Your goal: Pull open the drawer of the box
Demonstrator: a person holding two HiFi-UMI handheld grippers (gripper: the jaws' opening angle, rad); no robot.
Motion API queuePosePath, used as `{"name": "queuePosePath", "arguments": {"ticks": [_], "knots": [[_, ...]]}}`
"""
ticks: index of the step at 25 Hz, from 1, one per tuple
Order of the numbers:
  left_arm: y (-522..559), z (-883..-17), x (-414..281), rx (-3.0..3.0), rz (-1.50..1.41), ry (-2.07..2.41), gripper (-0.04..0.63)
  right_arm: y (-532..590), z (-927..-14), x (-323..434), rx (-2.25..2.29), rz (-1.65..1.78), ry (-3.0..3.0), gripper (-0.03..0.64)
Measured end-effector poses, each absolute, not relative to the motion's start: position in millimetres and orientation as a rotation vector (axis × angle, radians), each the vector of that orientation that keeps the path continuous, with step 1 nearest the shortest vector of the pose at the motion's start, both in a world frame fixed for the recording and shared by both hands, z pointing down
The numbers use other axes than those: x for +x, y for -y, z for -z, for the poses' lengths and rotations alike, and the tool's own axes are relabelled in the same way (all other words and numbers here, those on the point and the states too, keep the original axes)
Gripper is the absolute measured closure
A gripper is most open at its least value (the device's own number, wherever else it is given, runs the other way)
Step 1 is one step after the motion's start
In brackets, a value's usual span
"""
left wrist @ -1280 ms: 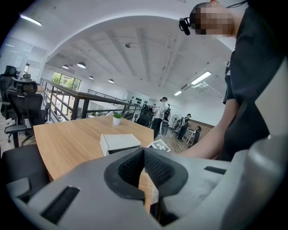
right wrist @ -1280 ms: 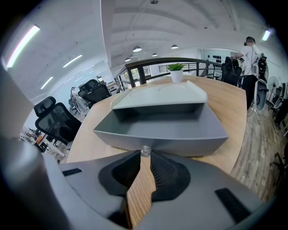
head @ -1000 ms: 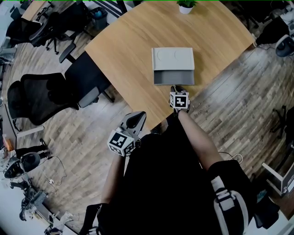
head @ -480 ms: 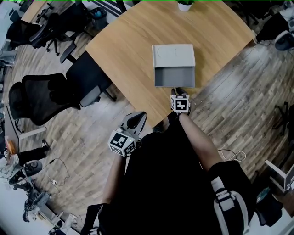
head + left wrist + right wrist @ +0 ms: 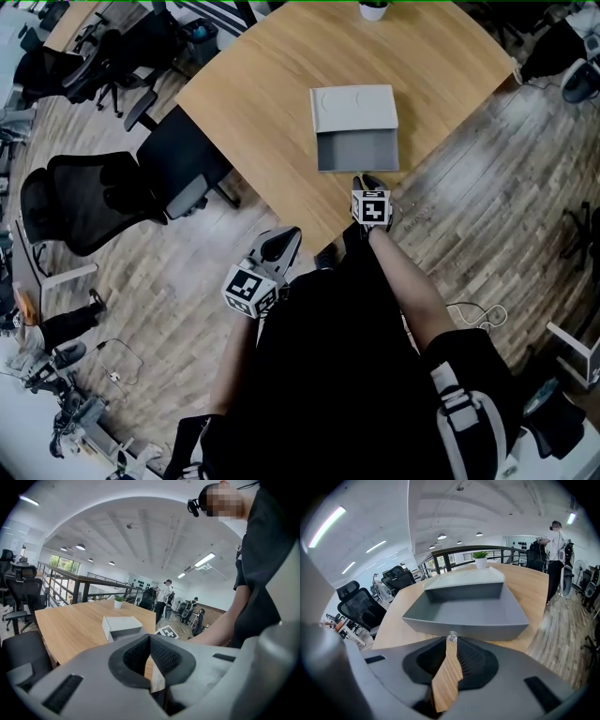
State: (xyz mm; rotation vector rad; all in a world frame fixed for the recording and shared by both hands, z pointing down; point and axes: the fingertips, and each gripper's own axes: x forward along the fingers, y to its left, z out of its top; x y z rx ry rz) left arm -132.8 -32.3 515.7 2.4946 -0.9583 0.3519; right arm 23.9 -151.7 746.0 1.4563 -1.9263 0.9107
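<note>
A light grey box (image 5: pixel 354 109) lies on the round wooden table (image 5: pixel 253 103). Its darker grey drawer (image 5: pixel 356 150) stands pulled out toward me, and it looks empty inside. In the right gripper view the drawer (image 5: pixel 464 609) fills the middle, with a small clear knob (image 5: pixel 452 636) on its front wall. My right gripper (image 5: pixel 365 181) (image 5: pixel 451 641) is at that front wall, shut on the knob. My left gripper (image 5: pixel 277 247) hangs off the table by my side, shut with nothing in it (image 5: pixel 150 637). The box (image 5: pixel 121 626) shows far off in the left gripper view.
A small potted plant (image 5: pixel 373 9) stands at the table's far edge. Black office chairs (image 5: pixel 94 197) stand on the wooden floor to the left, one of them (image 5: pixel 178 155) pushed against the table. The table's near edge runs just under my right gripper.
The drawer has slid further out of the box toward me. My right gripper has drawn back a little with it. The left gripper has stayed put.
</note>
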Motion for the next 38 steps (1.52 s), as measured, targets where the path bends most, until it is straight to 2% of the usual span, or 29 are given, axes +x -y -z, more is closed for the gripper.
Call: {"name": "queuePosePath", "arguments": {"ticks": [11,23,38], "knots": [[2,-512,-130,2.526,-0.314,0.915,0.573,101,-738,35,1.518,-0.931,1.917,0.549],[-41,-515,-129,2.588,-0.282,0.819,0.574,36,-670,18,1.527,-0.808,2.240,0.592],[-54,-533,-114,2.639,-0.313,0.659,0.572,-32,-598,-2,1.339,-0.504,2.404,0.594]]}}
